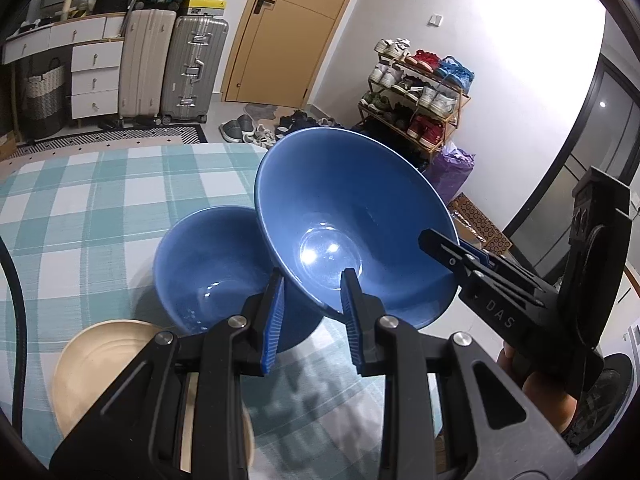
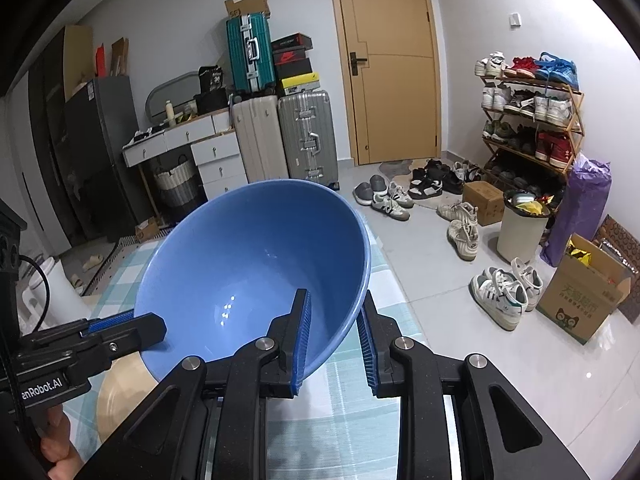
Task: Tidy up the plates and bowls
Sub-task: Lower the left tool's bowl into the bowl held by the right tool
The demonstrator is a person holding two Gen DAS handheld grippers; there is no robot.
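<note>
Two grippers hold one large blue bowl (image 1: 352,216) in the air above a table covered in a teal and white checked cloth (image 1: 80,208). At the near left of the left wrist view a tan plate (image 1: 92,364) lies flat on the cloth. Just right of it and a little farther off, a smaller blue bowl (image 1: 208,276) stands upright on the table, its right side overlapped by the lifted bowl. The left gripper (image 1: 314,320) is clenched on the lifted bowl's near rim, one blue pad outside the wall and one inside. Farther right, the right gripper (image 1: 452,252) reaches in from the side and pinches the rim on the bowl's right edge. The right wrist view confirms this grasp: the right gripper (image 2: 334,344) straddles the rim with a pad on each face, while the left gripper (image 2: 132,324) shows at the far left of that view with part of a hand beneath it. The big bowl is tilted steeply, its opening turned toward the cameras.

Judging by this, the risk is slippage: the glazed rim is smooth, each grip is narrow, and uneven motion between the hands could twist the bowl loose, dropping it onto the smaller bowl or the plate and chipping them
</note>
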